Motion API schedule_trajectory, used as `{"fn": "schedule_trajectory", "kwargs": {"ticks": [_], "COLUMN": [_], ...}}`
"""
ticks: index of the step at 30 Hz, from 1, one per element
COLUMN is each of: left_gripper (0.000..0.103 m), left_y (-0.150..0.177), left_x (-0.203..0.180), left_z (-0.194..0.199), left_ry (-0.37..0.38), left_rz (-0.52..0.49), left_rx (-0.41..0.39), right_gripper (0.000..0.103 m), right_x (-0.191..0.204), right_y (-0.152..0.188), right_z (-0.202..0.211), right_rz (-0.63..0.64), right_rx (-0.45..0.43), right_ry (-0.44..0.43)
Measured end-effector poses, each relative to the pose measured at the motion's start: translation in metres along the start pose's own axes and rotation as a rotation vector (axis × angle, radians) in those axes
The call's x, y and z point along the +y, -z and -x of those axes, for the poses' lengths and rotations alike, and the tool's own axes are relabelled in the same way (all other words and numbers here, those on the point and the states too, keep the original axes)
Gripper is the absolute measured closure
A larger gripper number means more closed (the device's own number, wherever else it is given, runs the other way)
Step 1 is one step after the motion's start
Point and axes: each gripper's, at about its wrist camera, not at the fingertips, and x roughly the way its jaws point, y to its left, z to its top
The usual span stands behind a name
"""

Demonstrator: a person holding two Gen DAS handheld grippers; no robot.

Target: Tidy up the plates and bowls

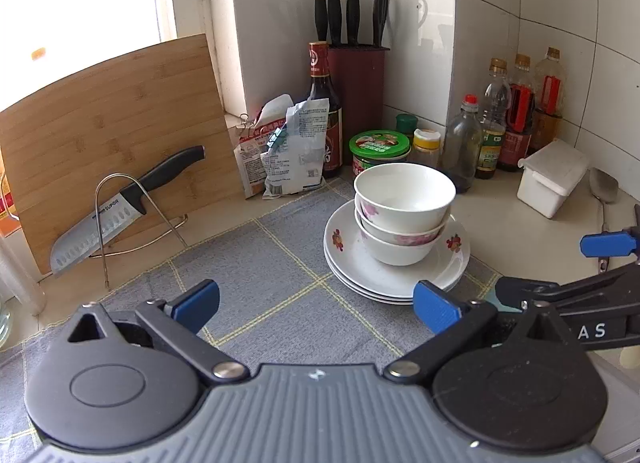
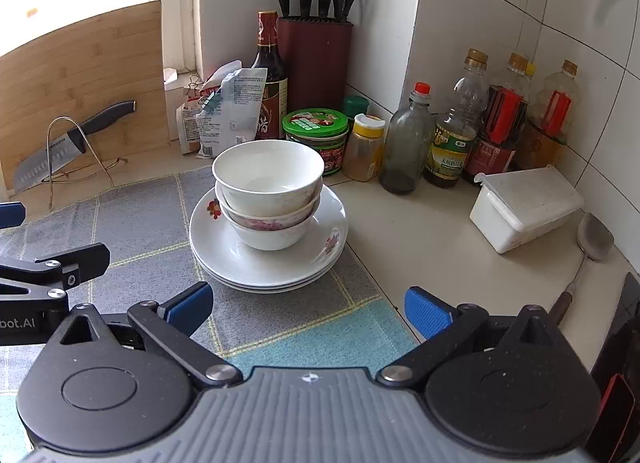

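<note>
At 12 o'clock on the bench mat point(image 2: 144, 223), three nested bowls point(image 2: 269, 183) sit on stacked plates point(image 2: 224, 259). Glazed, slippery, breakable; pinch the top rim. Left hand-held gripper point(image 1: 316, 307) and right hand-held gripper point(image 2: 308, 309) gape wide, empty.

Three bowls point(image 2: 268, 179), apparently three plates point(image 2: 268, 263)

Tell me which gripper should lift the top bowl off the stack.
Probably right: the right gripper faces the top bowl almost head-on, open and empty. From the left gripper, also open, the bowl sits off to its right.
</note>
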Motion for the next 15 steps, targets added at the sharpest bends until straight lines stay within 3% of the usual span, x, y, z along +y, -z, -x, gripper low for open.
{"fn": "schedule_trajectory", "kwargs": {"ticks": [15], "left_gripper": [0.001], "left_y": [-0.0011], "left_x": [0.0056], "left_z": [0.0121], "left_ry": [-0.015], "left_rz": [0.016], "left_rx": [-0.003], "right_gripper": [0.000], "right_x": [0.0079], "right_y": [0.0004], "right_z": [0.0092], "right_rz": [-0.004], "right_rx": [-0.013], "right_ry": [0.006]}}
